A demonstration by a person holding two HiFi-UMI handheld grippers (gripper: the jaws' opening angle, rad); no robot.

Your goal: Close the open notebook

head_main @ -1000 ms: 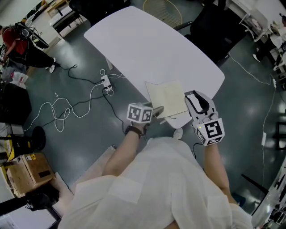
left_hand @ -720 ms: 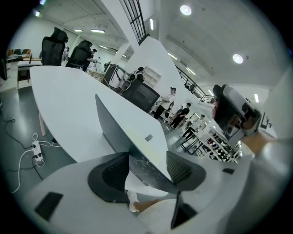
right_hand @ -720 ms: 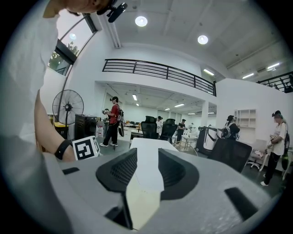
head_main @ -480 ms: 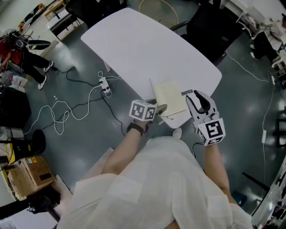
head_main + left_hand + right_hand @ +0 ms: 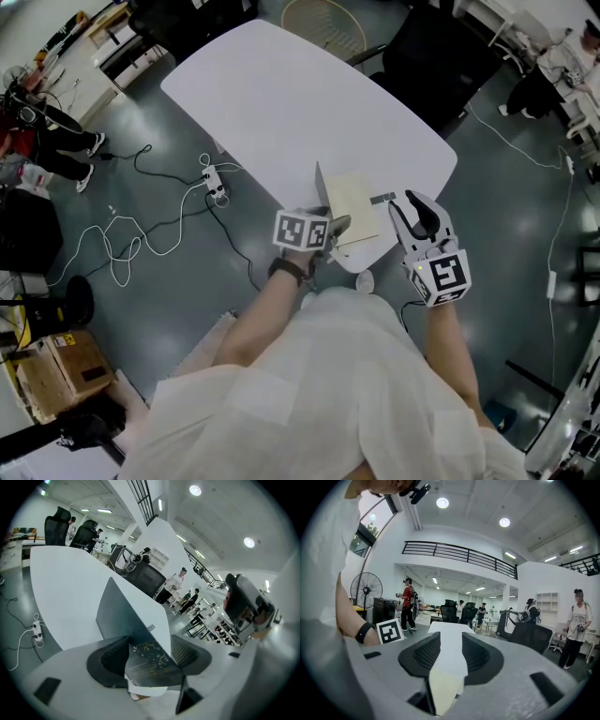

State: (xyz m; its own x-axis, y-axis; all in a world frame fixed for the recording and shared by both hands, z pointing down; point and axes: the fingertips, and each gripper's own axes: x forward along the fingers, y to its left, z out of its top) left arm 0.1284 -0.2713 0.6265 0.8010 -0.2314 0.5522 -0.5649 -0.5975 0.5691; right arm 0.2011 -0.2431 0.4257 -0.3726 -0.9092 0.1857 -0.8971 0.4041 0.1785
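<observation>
My left tongs [image 5: 336, 228] are clenched on the notebook's dark cover [image 5: 136, 625]. In the left gripper view the cover's gold-flecked corner sits between the two ribbed pads, and the rest of the cover rises away from me at a slant. From the head view the notebook [image 5: 354, 206] lies on the near end of the white table [image 5: 281, 94], at roughly 12 o'clock from my chest. Its cream page faces up, and the cover [image 5: 322, 192] stands nearly on edge along the page's 9 o'clock side. My left tongs hold that cover from the notebook's 8 o'clock corner.

My right tongs [image 5: 415, 211] hover just beside the notebook at its 3 o'clock edge, released and holding nothing. In the right gripper view the jaws stand apart, with the table top and a strip of cream page [image 5: 445, 686] showing through the gap. A power strip [image 5: 217, 183] with looping white cables lies on the grey floor at 9 o'clock of the table.
</observation>
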